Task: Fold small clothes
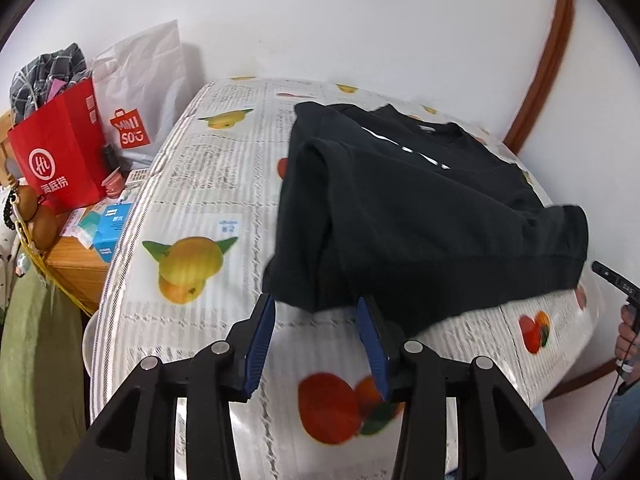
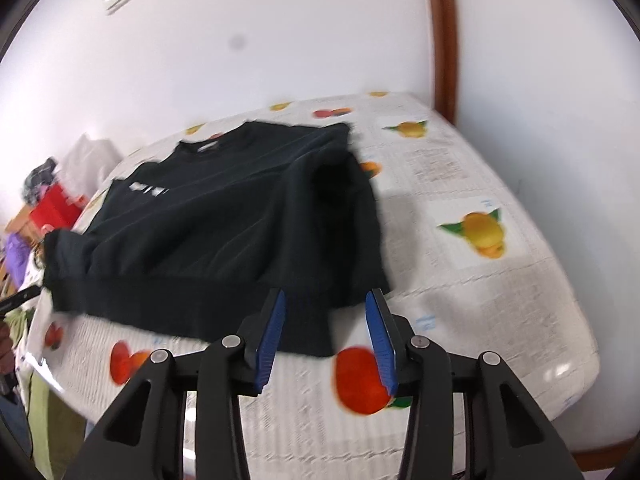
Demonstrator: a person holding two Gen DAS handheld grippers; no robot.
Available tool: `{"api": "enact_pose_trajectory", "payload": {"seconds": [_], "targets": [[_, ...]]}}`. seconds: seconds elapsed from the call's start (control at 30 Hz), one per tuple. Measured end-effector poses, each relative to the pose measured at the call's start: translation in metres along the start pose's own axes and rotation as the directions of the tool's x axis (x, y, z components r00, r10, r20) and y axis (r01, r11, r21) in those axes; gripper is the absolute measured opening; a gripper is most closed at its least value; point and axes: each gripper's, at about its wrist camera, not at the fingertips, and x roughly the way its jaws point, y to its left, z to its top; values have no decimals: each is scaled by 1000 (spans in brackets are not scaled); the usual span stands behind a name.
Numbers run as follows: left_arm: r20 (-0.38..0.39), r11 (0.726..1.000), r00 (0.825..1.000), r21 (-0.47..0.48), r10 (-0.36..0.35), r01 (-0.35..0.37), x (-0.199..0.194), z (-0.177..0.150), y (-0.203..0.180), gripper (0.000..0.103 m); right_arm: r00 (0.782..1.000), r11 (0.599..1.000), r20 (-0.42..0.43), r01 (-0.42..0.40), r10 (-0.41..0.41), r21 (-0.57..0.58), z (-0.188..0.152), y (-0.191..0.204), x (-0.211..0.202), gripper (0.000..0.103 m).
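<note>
Sweater [image 1: 420, 208] is lying on the table [image 1: 192, 184], sleeves already tucked in, its hem facing both tongs; the collar is pointing toward the wall. Left gripper [image 1: 316, 308] and right gripper [image 2: 326, 304] are hanging released just by the hem, nothing clamped between the blue pads [image 2: 272, 336]. Folding seems partly done; bringing the hem up toward the collar is looking like what remains.
</note>
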Motion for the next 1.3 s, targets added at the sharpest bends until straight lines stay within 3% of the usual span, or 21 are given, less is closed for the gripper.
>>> {"api": "enact_pose_trajectory", "payload": {"seconds": [0.4,0.6,0.77,0.93,1.3], "targets": [[-64,994,992,-9,-113,112,26,-12,-17,41,999,997,-48,-18,22,78,-19,2,42,42],[-121,983,976,-61,-181,175,50,-8,-22,40,998,992,-40,-43,48,116,-20,1,49,38],[-132,980,972,-72,-194,186,51,-6,-25,16,998,994,-24,-60,62,96,-22,7,44,16],[-68,987,985,19,-158,159,25,0,-40,12,998,997,19,-60,59,54,-18,18,24,14],[57,985,984,11,-171,171,-13,49,-42,12,976,983,146,-173,163,57,36,28,-11,13]]}}
